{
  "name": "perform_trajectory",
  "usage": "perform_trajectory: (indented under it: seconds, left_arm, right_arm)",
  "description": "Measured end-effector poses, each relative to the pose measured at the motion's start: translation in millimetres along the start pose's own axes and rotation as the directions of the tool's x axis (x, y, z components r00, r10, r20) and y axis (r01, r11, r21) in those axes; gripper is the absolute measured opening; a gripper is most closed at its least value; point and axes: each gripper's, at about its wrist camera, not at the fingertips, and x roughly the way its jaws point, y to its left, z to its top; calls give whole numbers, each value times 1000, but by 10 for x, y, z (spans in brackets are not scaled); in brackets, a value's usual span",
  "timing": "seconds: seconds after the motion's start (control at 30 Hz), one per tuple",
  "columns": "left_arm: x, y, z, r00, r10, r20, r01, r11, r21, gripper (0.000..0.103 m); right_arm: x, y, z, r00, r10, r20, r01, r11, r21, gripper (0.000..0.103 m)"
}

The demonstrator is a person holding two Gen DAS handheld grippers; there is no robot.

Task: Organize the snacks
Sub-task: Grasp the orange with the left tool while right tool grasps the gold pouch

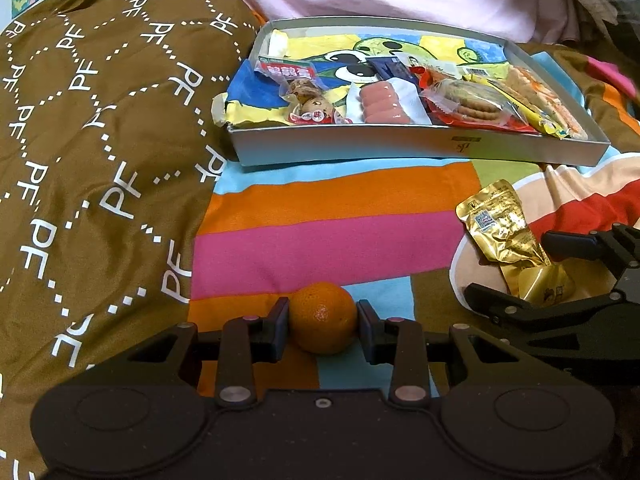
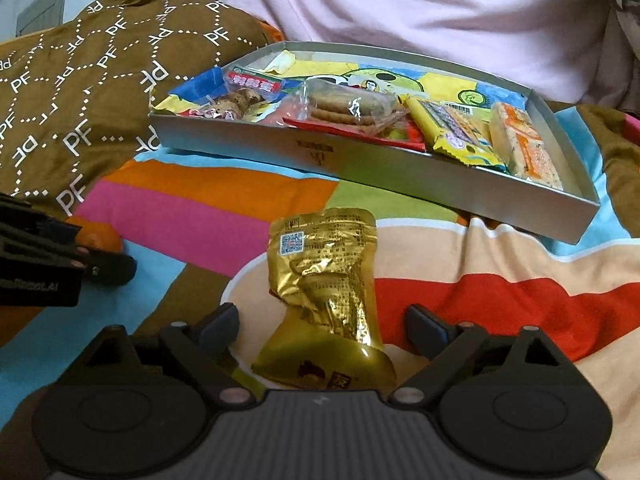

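The left gripper (image 1: 323, 322) sits low over the striped multicolour bedsheet (image 1: 320, 240), fingers narrowed round a small round orange mandarin (image 1: 322, 317); both pads look to be touching its sides, fruit resting on the sheet. The right gripper (image 2: 323, 326) is spread wide w/ a crinkled gold foil snack pouch (image 2: 326, 292) lying between its fingers, pads apart from the foil on both sides. The pouch lies flat on the sheet, near the front wall of a shallow grey cardboard box tray (image 1: 400, 148). In the tray: a clear pack of round biscuits (image 1: 468, 100), a pack of pink sausages (image 1: 382, 102), a yellow wafer pack (image 2: 456, 132) & an orange-white cracker bar (image 2: 524, 144) at the right end. A brown quilt w/ white "PF" lettering (image 1: 100, 140) lies left of the tray.
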Motion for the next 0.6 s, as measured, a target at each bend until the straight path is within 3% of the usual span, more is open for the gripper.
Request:
perform_trajectory:
  seconds: [0.07, 0.33, 0.6]
  left_arm:
    - [1, -2, 5, 1000, 4, -3, -4, 1000, 0, 37]
    - [5, -2, 21, 1000, 11, -10, -11, 1000, -7, 37]
    - [11, 1, 27, 1000, 13, -16, -13, 1000, -12, 37]
  right_arm:
    - [-4, 16, 2, 1000, -5, 3, 5, 1000, -6, 92]
    - [-57, 87, 19, 1000, 17, 18, -17, 999, -28, 61]
    - [-50, 62, 17, 999, 29, 14, -29, 1000, -2, 60]
